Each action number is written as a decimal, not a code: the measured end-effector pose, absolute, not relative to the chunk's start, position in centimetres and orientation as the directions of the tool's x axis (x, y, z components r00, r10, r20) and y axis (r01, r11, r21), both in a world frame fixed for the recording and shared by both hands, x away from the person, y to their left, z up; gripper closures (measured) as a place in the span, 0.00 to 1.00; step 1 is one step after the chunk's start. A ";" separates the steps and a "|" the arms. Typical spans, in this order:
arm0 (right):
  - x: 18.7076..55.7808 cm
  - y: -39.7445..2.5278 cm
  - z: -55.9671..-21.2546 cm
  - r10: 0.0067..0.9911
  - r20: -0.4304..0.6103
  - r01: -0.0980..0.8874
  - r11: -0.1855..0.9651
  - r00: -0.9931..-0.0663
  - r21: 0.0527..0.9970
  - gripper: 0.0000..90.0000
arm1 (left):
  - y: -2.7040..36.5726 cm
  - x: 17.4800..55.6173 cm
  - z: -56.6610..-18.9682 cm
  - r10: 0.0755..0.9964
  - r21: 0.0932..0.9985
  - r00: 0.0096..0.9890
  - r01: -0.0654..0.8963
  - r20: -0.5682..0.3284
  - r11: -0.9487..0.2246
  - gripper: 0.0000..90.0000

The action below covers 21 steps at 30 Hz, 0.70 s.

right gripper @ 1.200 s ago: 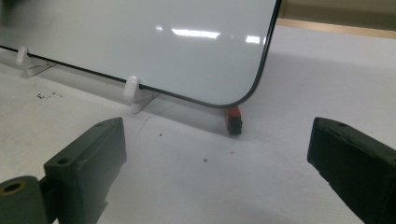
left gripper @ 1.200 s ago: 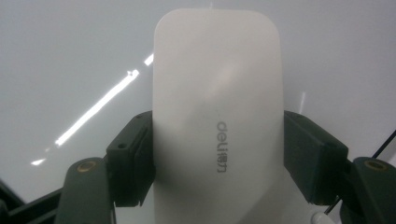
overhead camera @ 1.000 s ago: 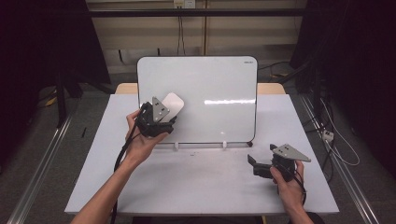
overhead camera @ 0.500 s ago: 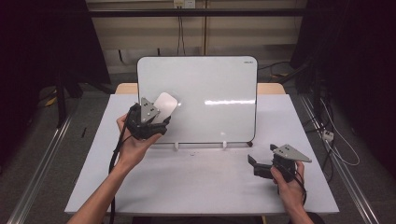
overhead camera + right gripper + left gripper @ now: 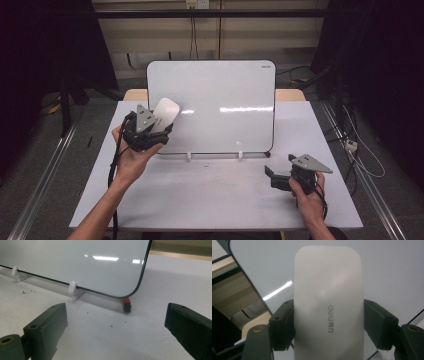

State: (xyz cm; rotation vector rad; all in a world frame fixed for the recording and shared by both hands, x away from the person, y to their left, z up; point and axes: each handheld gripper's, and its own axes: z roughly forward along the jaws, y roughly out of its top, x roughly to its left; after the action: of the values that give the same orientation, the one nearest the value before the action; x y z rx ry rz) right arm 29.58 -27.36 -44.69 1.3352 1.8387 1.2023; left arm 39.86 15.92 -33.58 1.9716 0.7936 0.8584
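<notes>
The left gripper (image 5: 159,131) has slid leftward along the whiteboard (image 5: 220,95), clamping the white eraser (image 5: 329,307); the right gripper (image 5: 274,176) rests agape on the table (image 5: 200,195).

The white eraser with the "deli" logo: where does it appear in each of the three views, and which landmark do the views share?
High view: the white eraser is left of centre, held by the left gripper before the whiteboard.
Left gripper view: it stands in the centre, clamped between both fingers.
Right gripper view: the eraser is not in it.
Shared landmark: the whiteboard, in the left gripper view and the right gripper view.
</notes>
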 end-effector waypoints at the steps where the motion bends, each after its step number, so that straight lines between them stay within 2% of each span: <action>1: 29.6 -27.4 -44.7 0.937 0.060 0.431 0.100 -0.343 0.897 0.05 | 16.3 39.8 -33.7 0.778 0.858 0.564 0.218 0.277 -0.464 0.35; 10: 29.4 -27.4 -44.7 0.936 0.059 0.428 0.103 -0.348 0.898 0.05 | 18.0 39.4 -34.8 0.802 0.851 0.529 0.251 0.278 -0.461 0.35; 21: 29.5 -27.5 -44.7 0.933 0.054 0.426 0.110 -0.355 0.898 0.05 | 16.9 39.6 -36.6 0.773 0.823 0.547 0.244 0.320 -0.514 0.35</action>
State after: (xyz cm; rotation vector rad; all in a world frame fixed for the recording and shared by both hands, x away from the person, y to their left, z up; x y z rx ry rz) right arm 29.50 -27.48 -44.74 1.3195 1.8468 1.2046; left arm 39.57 16.89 -36.61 2.0355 0.8180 0.9015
